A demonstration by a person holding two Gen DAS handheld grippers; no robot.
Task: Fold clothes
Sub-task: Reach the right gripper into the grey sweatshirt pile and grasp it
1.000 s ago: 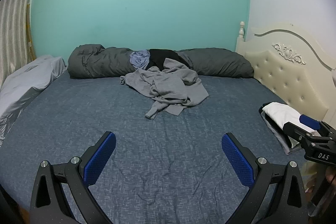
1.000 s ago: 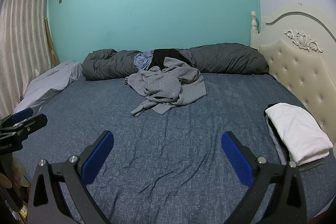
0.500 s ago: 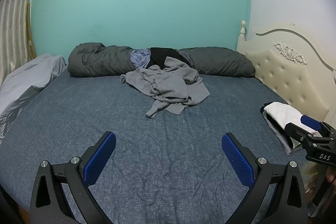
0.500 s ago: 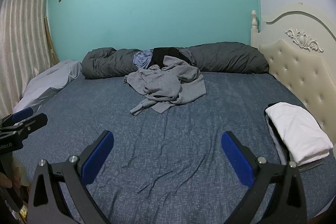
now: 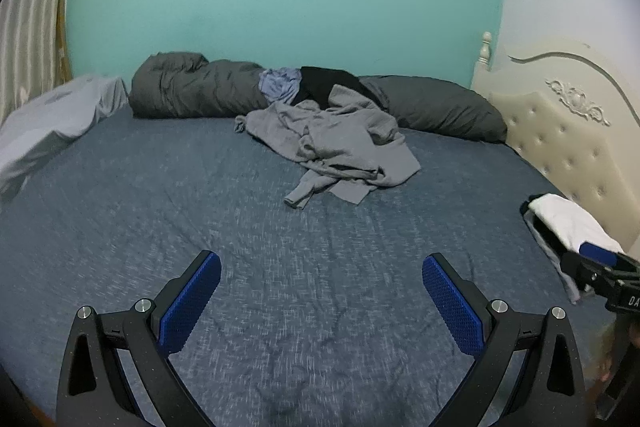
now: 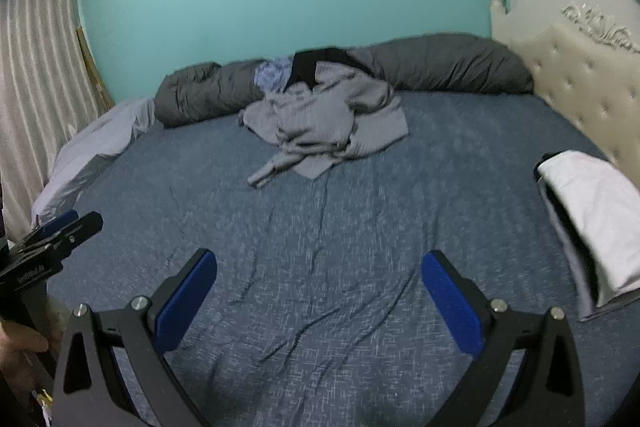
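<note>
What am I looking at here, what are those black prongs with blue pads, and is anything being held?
Those are two hand-held grippers, one in each of a person's hands, each carrying a camera that looks along its own fingers. One picture shows the left gripper, the other the right gripper. Both are open and empty above a blue bed. A crumpled grey garment lies unfolded near the dark rolled duvet; a folded white stack sits by the headboard.

Left gripper (image 5: pixel 321 293): black frame, blue dimpled pads, silver screws.
Right gripper (image 6: pixel 319 291): same build, white lettering.
Skin: bare.
</note>
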